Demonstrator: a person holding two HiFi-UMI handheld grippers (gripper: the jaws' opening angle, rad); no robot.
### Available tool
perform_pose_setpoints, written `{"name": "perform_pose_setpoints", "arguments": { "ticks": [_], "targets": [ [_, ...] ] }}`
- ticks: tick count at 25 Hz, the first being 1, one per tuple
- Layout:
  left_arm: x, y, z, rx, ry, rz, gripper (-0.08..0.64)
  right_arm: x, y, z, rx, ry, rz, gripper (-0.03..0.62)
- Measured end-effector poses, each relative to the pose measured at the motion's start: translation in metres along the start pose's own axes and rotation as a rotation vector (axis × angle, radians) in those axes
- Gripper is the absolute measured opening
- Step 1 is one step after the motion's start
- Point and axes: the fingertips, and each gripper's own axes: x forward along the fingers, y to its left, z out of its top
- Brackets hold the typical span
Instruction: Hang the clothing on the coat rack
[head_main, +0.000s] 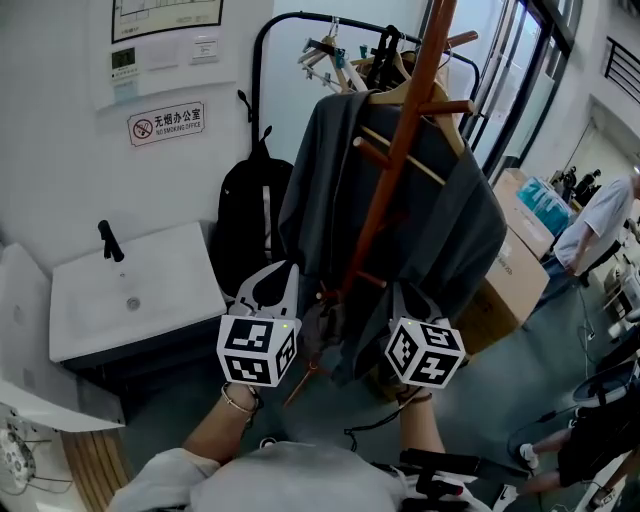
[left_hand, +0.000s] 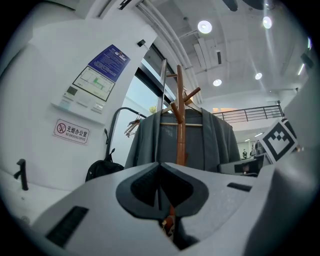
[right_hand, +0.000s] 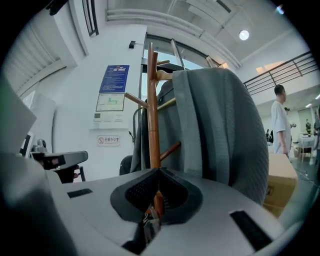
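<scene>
A grey knitted garment (head_main: 470, 230) hangs on the reddish-brown wooden coat rack (head_main: 403, 140); the task looks complete. The left gripper (left_hand: 160, 164) and right gripper (right_hand: 158, 171) are both closed and empty.

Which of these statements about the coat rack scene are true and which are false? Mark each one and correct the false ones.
1. The grey garment hangs on a wooden hanger on the wooden coat rack. True.
2. The backpack by the wall is red. False: it is black.
3. The right gripper has its jaws wide apart. False: they are together, with nothing between them.
4. In the head view, a white sink with a black tap stands left of the rack. True.
5. The left gripper grips the garment. False: its jaws are together and empty.
</scene>
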Motion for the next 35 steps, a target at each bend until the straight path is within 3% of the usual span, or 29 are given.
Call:
{"name": "perform_pose_setpoints", "arguments": {
  "ticks": [11,17,35],
  "targets": [
    [0.007,-0.029,-0.017,-0.019,0.035,0.014,0.012,-0.008,-0.024,-0.014,0.065,0.005,0.03,0.026],
    [0.012,-0.028,-0.02,-0.019,0.042,0.027,0.012,-0.006,-0.016,-0.015,0.025,0.015,0.074,0.023],
    [0.031,-0.026,-0.02,-0.006,0.049,0.018,0.012,0.004,-0.034,-0.01,0.027,-0.003,0.037,0.023]
  ]
}}
